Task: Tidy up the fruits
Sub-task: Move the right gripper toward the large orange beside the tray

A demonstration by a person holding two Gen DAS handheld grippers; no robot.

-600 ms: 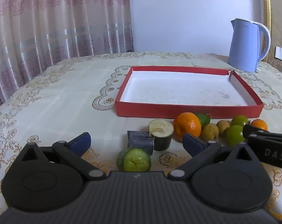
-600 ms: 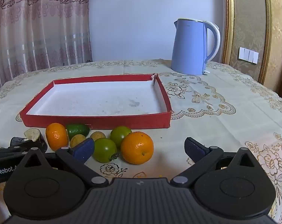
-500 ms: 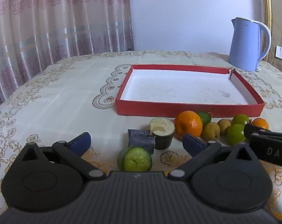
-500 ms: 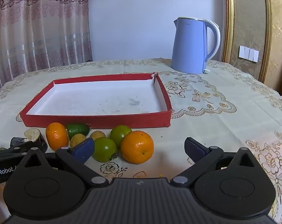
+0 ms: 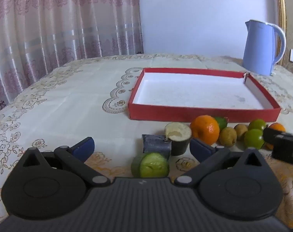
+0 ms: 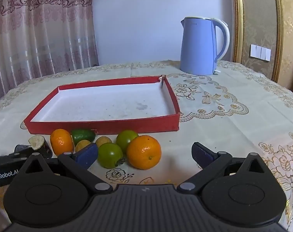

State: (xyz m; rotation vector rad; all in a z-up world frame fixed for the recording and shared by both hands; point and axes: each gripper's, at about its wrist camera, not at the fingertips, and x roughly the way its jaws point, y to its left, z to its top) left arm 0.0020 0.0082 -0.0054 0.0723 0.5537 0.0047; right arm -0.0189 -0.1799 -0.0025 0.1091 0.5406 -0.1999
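Note:
A shallow red tray (image 5: 202,114) (image 6: 101,124) with a white floor lies on the table, and the fruits sit in a row along its near wall. In the left wrist view my left gripper (image 5: 141,147) stands open above a cut green piece (image 5: 152,165) and two dark cut pieces (image 5: 177,137); an orange (image 5: 205,129) lies just beyond. In the right wrist view my right gripper (image 6: 144,153) stands open, with a big orange (image 6: 144,151) and a green tomato (image 6: 110,154) between its spread fingers but apart from the pads.
A light blue kettle (image 6: 200,46) stands at the back right of the table. Small yellowish fruits (image 6: 103,140), a green avocado-like fruit (image 6: 83,135) and a second orange (image 6: 61,141) crowd the tray's front. A curtain hangs behind on the left.
Both grippers have drawn slightly closer to the fruit row; the scene sits a little lower in both views. Nothing has been gripped or shifted.

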